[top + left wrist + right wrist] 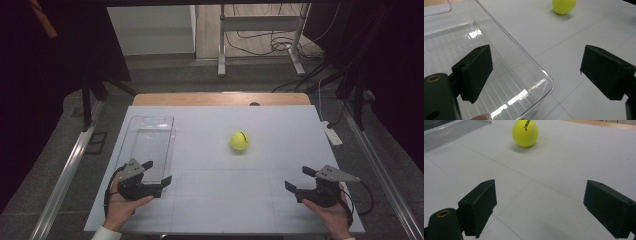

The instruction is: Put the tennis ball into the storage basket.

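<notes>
Tennis ball, yellow-green felt, round, one item. Lies free on the white-topped bench, near its middle, just right of the clear plastic tray and well apart from it.

Clear plastic tray, rectangular, ribbed floor, rounded corners, empty. Landmark for this entry; sits at the bench's left side.

Left claw: jaws wide, nothing between them, poised over the tray's near right corner, one jaw above the tray floor and one outside the wall.

Right claw: jaws wide, holding nothing, far to the right of the tray and nearer the person than the ball, aimed toward the ball.

Step in hand, as judged: fetch the ball, likely with the right claw, for the tray. Advice: come in level, centre the ball between the jaws before closing, and close gently, since a round ball will roll off a glancing touch. Lift clear of the tray wall before lowering.

Markings: black printed lettering on the ball, seen in the right gripper view; too small and tilted to read with confidence.
</notes>
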